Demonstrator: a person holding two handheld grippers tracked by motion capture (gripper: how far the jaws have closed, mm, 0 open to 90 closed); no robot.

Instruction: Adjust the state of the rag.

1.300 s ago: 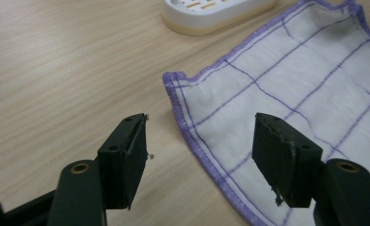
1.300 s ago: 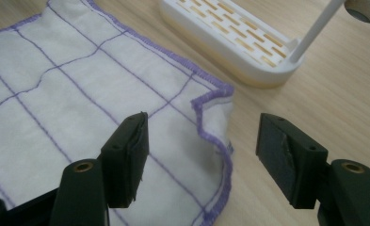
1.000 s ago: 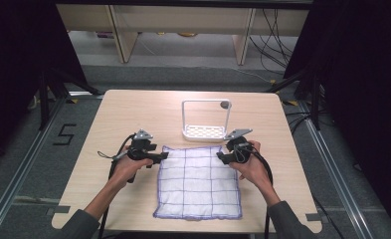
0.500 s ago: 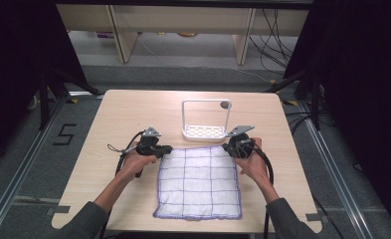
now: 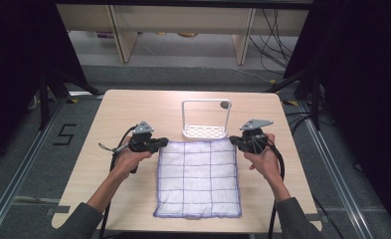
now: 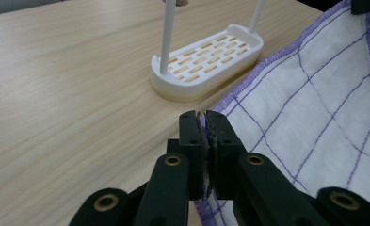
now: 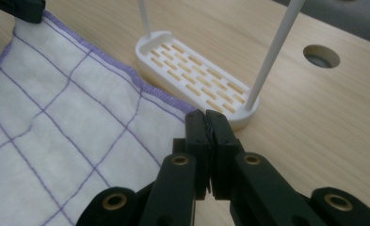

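Note:
A white cloth (image 5: pixel 198 179) with a purple grid and purple hem lies spread on the wooden table (image 5: pixel 133 107). My left gripper (image 5: pixel 162 143) is shut on its far left corner, and my right gripper (image 5: pixel 233 143) on its far right corner. In the left gripper view the jaws (image 6: pixel 205 123) pinch the hem, and the cloth (image 6: pixel 314 117) spreads away to the right, slightly raised. The right gripper view has the jaws (image 7: pixel 209 123) closed on the other corner, the cloth (image 7: pixel 69 132) stretching left toward the far black gripper (image 7: pixel 18 9).
A white slotted rack (image 5: pixel 206 130) with two thin upright posts and a top bar stands just beyond the cloth's far edge, close to both grippers (image 6: pixel 206 61) (image 7: pixel 197 80). A round hole (image 7: pixel 321 55) is cut in the tabletop past the rack.
Both grippers have shut on the cloth's far corners. The hands have shifted slightly, the right one outward, and the far edge of the cloth sits a little higher.

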